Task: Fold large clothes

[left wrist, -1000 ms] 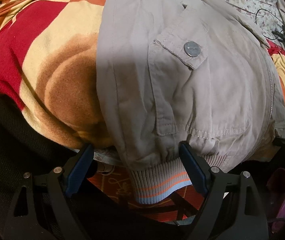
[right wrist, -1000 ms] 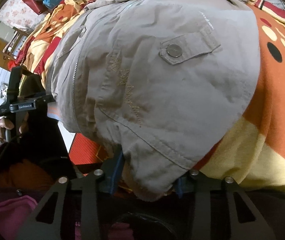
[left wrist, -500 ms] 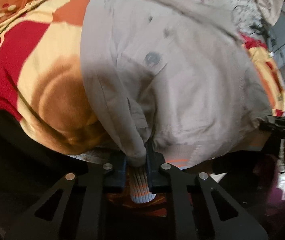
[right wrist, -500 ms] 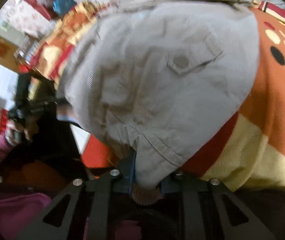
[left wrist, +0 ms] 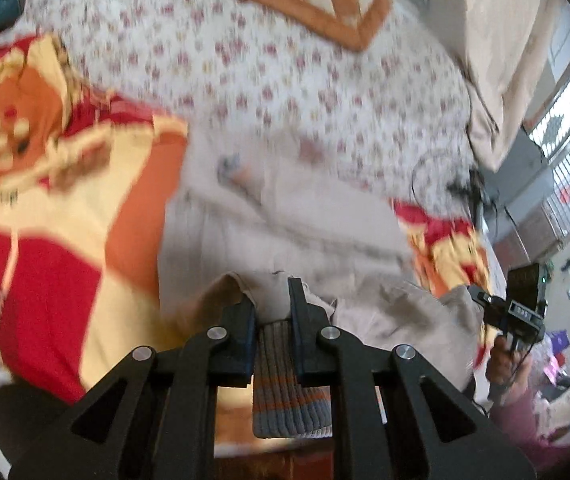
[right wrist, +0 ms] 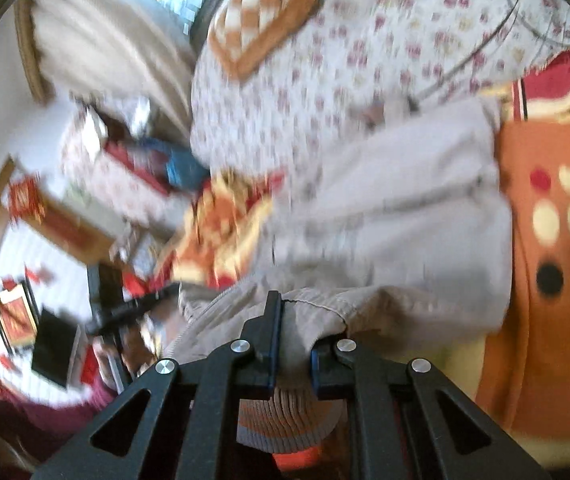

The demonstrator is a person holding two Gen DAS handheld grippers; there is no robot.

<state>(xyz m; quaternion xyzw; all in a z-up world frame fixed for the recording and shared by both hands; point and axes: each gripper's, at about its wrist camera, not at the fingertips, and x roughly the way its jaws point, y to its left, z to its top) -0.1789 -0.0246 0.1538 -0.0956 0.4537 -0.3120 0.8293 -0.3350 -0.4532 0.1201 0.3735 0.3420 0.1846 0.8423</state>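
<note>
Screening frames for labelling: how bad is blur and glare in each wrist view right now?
Left wrist view: jacket and floral sheet smeared by motion, left gripper and ribbed hem sharp; window upper right bright. Right wrist view: heavier smear on the left side, window blown out, right gripper crisp. Both strongly fisheye-curved.

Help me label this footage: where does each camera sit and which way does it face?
Left wrist: on the left tool, looking along its fingers over the beige cotton jacket it grips; the right tool and a hand show.
Right wrist: on the right tool, same jacket; left tool shows.
Shared: jacket, floral bedsheet.
</note>
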